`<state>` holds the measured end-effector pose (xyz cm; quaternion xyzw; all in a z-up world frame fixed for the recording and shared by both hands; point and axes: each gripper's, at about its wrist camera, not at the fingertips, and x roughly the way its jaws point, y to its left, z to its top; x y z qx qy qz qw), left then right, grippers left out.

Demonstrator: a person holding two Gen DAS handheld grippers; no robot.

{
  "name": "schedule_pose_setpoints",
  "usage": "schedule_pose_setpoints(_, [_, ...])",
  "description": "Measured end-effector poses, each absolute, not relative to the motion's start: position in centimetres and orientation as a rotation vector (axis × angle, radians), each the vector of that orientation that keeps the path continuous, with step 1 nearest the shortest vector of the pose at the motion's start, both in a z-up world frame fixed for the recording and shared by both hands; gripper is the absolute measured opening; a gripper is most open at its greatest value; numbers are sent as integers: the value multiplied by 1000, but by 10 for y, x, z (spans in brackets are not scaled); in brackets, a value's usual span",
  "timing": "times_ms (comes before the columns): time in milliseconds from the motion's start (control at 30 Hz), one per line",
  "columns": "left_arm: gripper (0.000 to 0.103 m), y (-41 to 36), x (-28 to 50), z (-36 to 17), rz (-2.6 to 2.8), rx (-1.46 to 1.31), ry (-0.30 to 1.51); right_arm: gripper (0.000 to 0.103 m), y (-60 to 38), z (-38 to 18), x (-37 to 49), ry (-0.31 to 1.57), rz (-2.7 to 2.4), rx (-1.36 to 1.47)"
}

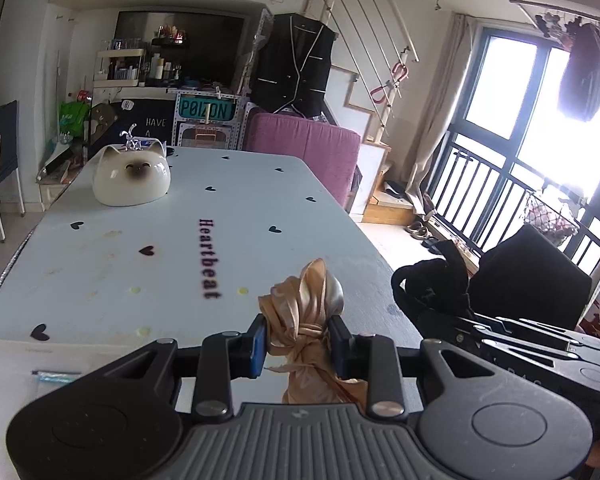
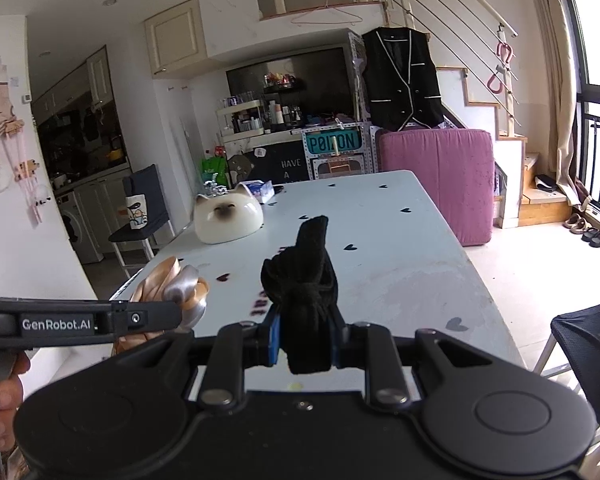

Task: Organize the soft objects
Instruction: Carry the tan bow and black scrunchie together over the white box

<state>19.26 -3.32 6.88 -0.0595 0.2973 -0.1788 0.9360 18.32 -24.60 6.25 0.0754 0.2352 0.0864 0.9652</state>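
Surface (image 1: 228,200): pale blue, heart-printed, carrying nothing soft at this moment; both soft items are being held above its near edge.

Cat-shaped dish (image 1: 131,179): sitting toward the far left corner of the surface, well apart from both grippers.

Left gripper (image 1: 300,342): its fingers are pinching the peach scarf bundle (image 1: 306,312) at the knotted waist, loose ends trailing back over the gripper body.

Right gripper (image 2: 306,340): its fingers are pressing on the black knit bundle (image 2: 306,280), which is standing upright between them, knotted at the middle.

Risks, as judgement: the satin bundle is looking slippery and could be sliding out of the pinch if tilted; its trailing ends could be snagging in the linkage when the fingers spread. The two grippers are working just beside each other and could be colliding.

View differences: the left wrist view is showing the knot and the trailing ends; the right wrist view is showing only the scarf's top past the left gripper's side, plus a tissue pack (image 2: 262,190) behind the dish.
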Motion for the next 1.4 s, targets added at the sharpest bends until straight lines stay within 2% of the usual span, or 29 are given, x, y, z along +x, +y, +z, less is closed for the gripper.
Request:
schedule_pose_setpoints(833, [33,87,129,61,-272,-78,607,24,-183,54,129,507,378,207])
schedule_pose_setpoints(1400, [34,129,125,-11,-268,-74,800,24,-90,12,132,696,550,190])
